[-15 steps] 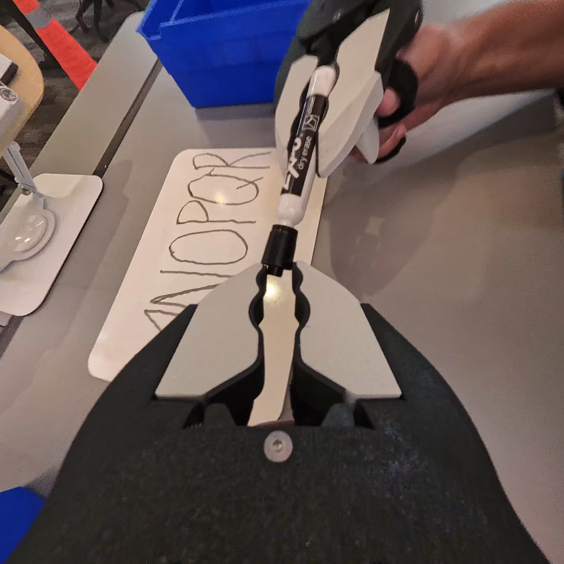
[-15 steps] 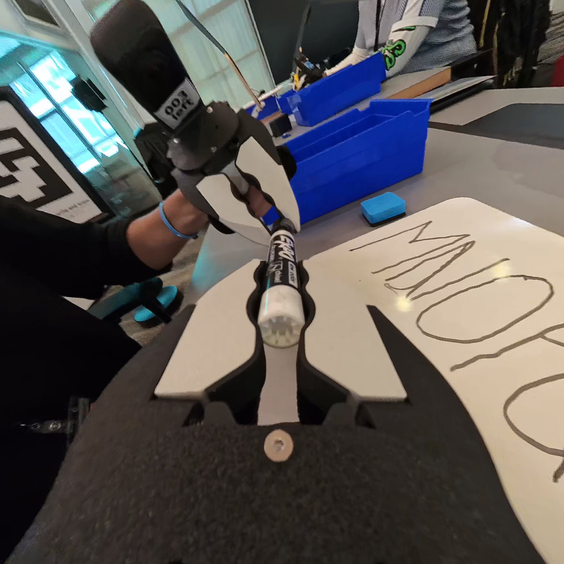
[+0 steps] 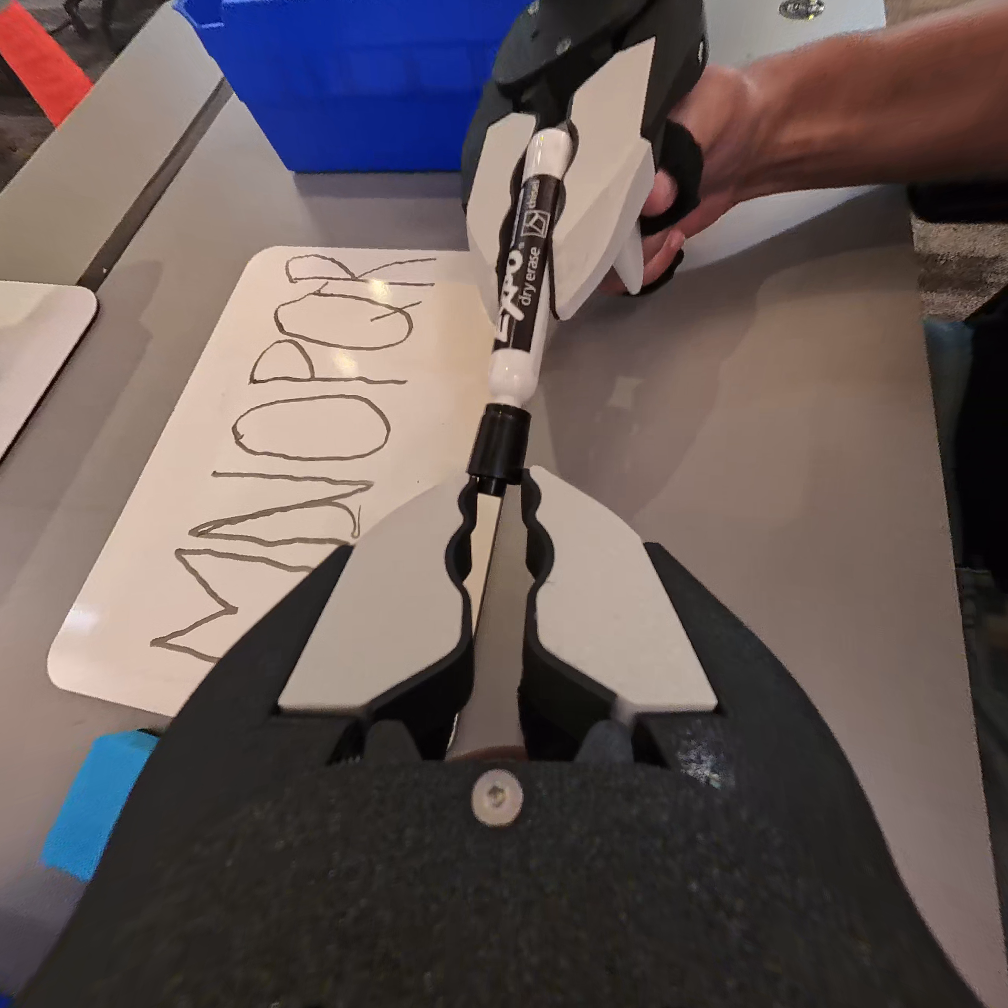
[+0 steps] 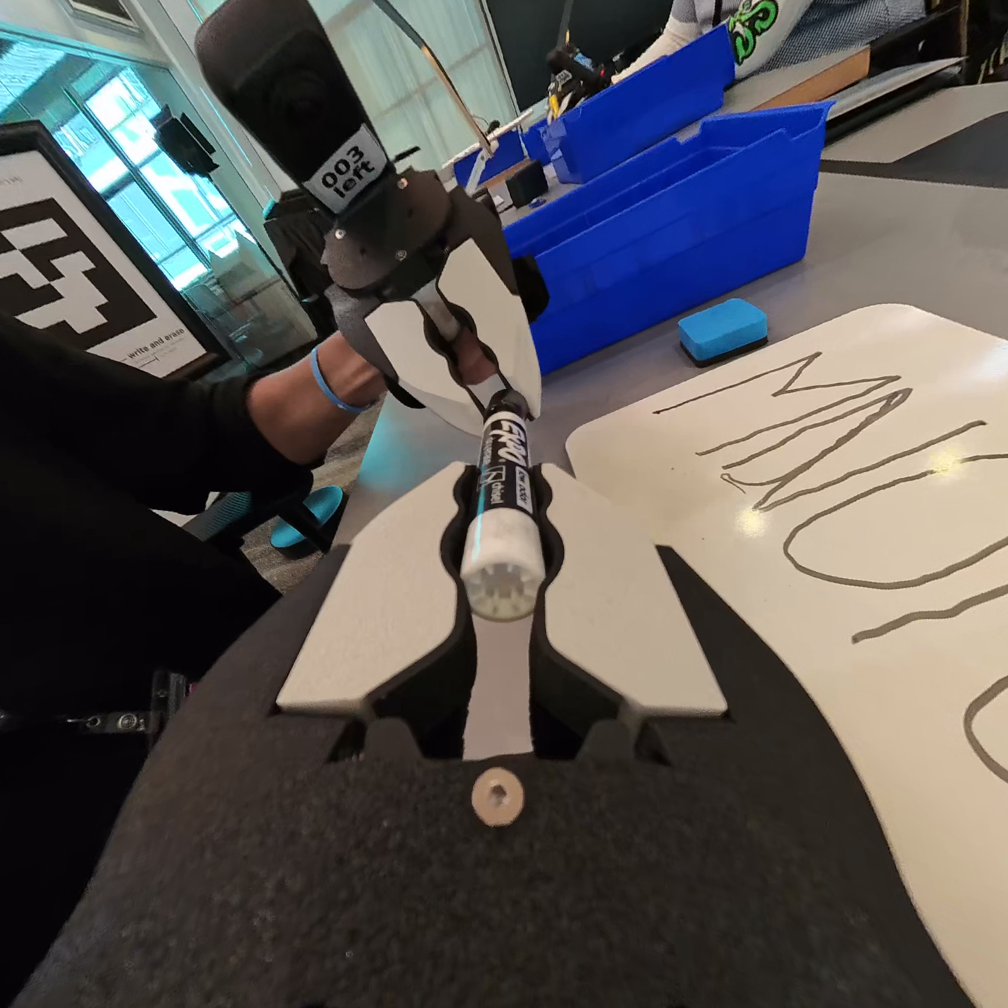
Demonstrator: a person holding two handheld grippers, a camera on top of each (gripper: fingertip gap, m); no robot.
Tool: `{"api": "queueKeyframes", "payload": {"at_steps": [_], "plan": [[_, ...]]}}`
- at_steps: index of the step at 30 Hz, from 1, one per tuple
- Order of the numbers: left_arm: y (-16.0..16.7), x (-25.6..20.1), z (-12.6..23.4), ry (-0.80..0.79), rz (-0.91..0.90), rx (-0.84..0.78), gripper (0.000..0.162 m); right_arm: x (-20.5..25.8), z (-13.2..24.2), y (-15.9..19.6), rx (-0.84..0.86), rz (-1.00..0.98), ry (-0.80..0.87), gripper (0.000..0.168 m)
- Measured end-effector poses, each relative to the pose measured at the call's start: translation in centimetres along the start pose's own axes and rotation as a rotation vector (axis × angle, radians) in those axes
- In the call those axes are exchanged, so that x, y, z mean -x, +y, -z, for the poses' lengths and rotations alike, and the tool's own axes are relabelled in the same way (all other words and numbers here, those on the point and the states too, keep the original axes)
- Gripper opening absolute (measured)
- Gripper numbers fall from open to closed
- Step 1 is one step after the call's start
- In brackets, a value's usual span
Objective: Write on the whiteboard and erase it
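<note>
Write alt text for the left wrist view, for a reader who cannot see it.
The right gripper holds a marker by its barrel, its black cap resting between the fingertips of the left gripper. Left of them, a whiteboard with large handwritten letters lies on a grey table, a blue bin behind.

Big grey table takes up most of the room here, with a couple of blue plastic bins parked along its far side and a second grey tabletop butted up next to it. Past the edge there's a glass wall with bright windows, a framed black-and-white poster, teal-and-black chair bits low down, and grey carpet with a red strip.
</note>
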State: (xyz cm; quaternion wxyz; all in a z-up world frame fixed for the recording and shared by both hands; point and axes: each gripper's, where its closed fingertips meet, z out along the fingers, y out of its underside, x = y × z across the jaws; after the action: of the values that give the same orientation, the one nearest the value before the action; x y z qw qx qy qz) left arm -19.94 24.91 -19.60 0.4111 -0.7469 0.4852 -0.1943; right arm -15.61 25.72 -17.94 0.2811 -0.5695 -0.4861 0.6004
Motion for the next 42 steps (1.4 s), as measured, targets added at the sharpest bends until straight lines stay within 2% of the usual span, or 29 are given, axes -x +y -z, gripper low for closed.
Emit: {"api": "queueKeyframes", "payload": {"at_steps": [2,5,8,10,12,15,17,26,29,31,33,35,39,42], "plan": [[-0.7,0.1,0.2,0.011,0.026,-0.057,0.014,0.1,0.3,-0.3,-0.028,-0.015,-0.016,0.019],[-0.2,0.0,-0.1,0.019,0.014,-0.026,0.014,0.0,0.2,0.0,-0.010,-0.011,-0.005,0.020],[-0.7,0.0,0.0,0.034,0.041,-0.069,0.014,0.0,0.4,-0.1,-0.037,-0.028,-0.021,0.019],[-0.1,-0.1,-0.3,0.033,0.021,-0.029,0.014,-0.1,0.2,0.3,-0.016,-0.021,-0.009,0.020],[-0.5,-0.1,-0.2,0.042,0.045,-0.067,0.014,-0.1,0.4,0.1,-0.030,-0.031,-0.018,0.019],[0.4,-0.2,-0.7,0.037,0.018,0.004,0.014,-0.3,0.2,0.7,0.010,-0.010,0.008,0.020],[0.3,-0.1,-0.8,0.032,0.040,-0.021,0.014,-0.4,0.2,0.7,0.004,-0.006,0.020,0.019],[1.6,0.5,-1.5,-0.017,0.024,0.072,0.015,-1.1,-0.4,1.5,0.058,0.037,0.094,0.019],[0.7,0.8,-1.5,-0.029,0.072,0.009,0.015,-1.2,-0.5,1.1,0.018,0.043,0.110,0.020],[1.4,1.2,-1.8,-0.053,0.050,0.067,0.015,-1.6,-0.8,1.2,0.047,0.080,0.158,0.019],[0.9,1.2,-1.5,-0.024,0.104,0.007,0.015,-1.5,-0.7,0.9,0.027,0.059,0.146,0.019],[1.7,1.4,-1.8,-0.075,0.049,0.068,0.016,-1.7,-0.9,1.3,0.049,0.075,0.162,0.020],[1.0,1.4,-1.3,-0.045,0.097,0.004,0.017,-1.5,-0.9,0.8,0.020,0.065,0.152,0.020],[-0.4,1.2,-0.3,-0.035,0.168,-0.119,0.018,-0.7,-0.5,-0.3,-0.003,0.100,0.157,0.019]]}}
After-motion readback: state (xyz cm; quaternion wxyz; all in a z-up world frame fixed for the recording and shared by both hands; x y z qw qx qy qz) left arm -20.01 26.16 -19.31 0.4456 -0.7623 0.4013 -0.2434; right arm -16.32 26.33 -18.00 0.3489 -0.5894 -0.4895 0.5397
